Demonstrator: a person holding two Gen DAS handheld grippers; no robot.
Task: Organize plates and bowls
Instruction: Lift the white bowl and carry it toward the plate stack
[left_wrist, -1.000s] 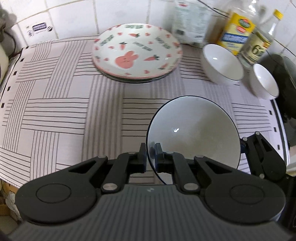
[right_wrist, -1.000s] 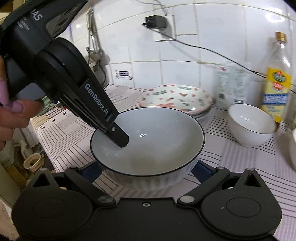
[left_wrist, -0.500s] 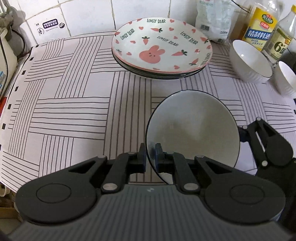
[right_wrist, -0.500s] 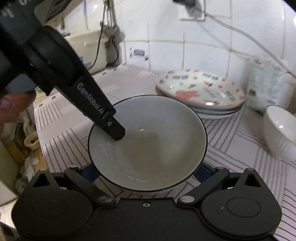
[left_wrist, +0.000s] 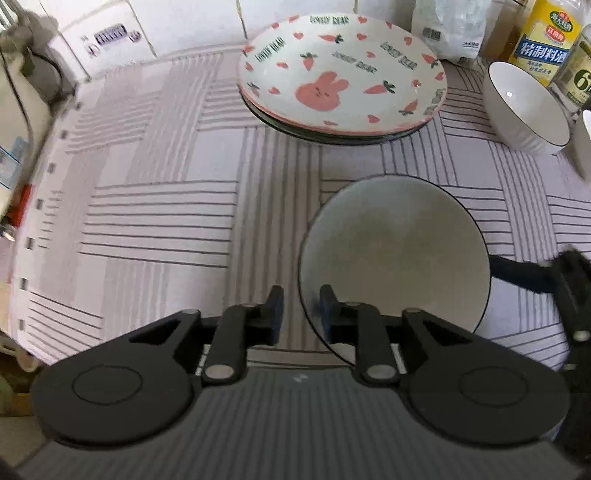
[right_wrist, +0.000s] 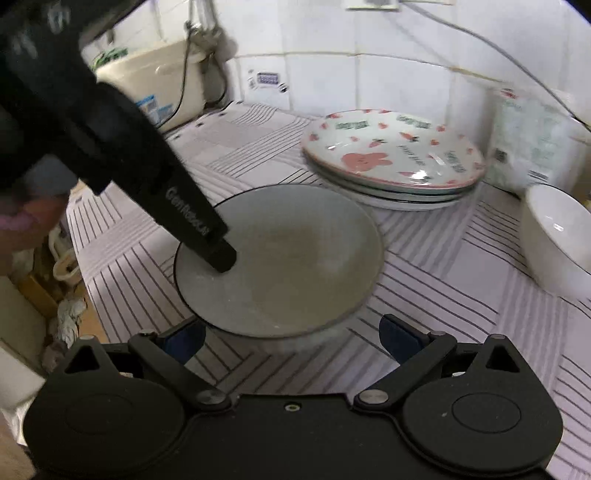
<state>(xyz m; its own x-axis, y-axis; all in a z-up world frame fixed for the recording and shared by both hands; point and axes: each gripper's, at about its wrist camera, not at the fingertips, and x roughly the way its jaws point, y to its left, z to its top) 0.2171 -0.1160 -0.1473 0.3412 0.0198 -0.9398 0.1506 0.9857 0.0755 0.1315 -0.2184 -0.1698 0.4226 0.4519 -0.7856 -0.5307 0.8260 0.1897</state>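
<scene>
A white bowl with a black rim (left_wrist: 395, 251) sits on the striped mat, also in the right wrist view (right_wrist: 284, 258). My left gripper (left_wrist: 299, 314) straddles its near rim with the jaws parted a little; one finger (right_wrist: 218, 254) is inside the bowl. My right gripper (right_wrist: 291, 338) is open, its blue pads on either side of the bowl's near side, apart from it. A stack of plates with a pink rabbit and carrots (left_wrist: 341, 79) stands behind, also in the right wrist view (right_wrist: 393, 166).
A white bowl (left_wrist: 524, 107) stands right of the plates, also in the right wrist view (right_wrist: 557, 236); another bowl's edge (left_wrist: 583, 144) shows at far right. Bottles (left_wrist: 546, 37) and a plastic bag (right_wrist: 528, 147) stand against the tiled wall. A cream appliance (right_wrist: 155, 92) is at the left.
The bowl has come down onto the mat. My left gripper has opened off its rim, and my right gripper has drawn back from it.
</scene>
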